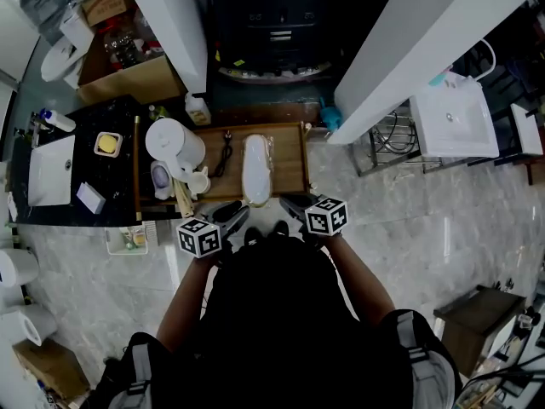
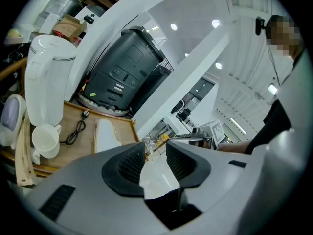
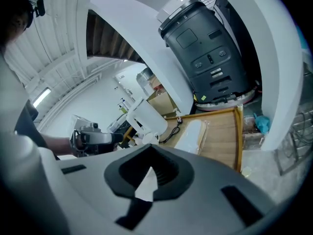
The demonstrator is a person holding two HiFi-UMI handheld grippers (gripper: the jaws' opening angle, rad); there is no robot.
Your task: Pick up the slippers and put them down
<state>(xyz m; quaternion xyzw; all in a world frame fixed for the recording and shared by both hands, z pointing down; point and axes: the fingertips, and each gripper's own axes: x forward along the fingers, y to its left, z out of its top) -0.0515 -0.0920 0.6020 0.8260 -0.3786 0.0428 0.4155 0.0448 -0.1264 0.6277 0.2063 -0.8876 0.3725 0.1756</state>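
Head view: wooden tray (image 1: pixel 289 160) holds wrapped slippers (image 1: pixel 255 169); left jaws apart, empty, right jaws closed.

Slippers (image 1: pixel 255 170): white, flat, in a clear plastic wrap. Lay lengthwise on wooden tray (image 1: pixel 289 156), just right of black cord (image 1: pixel 224 153).

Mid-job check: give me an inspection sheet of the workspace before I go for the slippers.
Surface: wooden tray, partly bare.
Job's things: wrapped white slippers lying flat on the tray, neither gripper touching them.
Clutter: white kettle and cup at the tray's left side.
Grippers: left gripper fingers apart, empty; right gripper fingers together, empty.
Cables: black power cord on the tray between kettle and slippers.
Surroundings: black machine beyond the tray; white sink at right.
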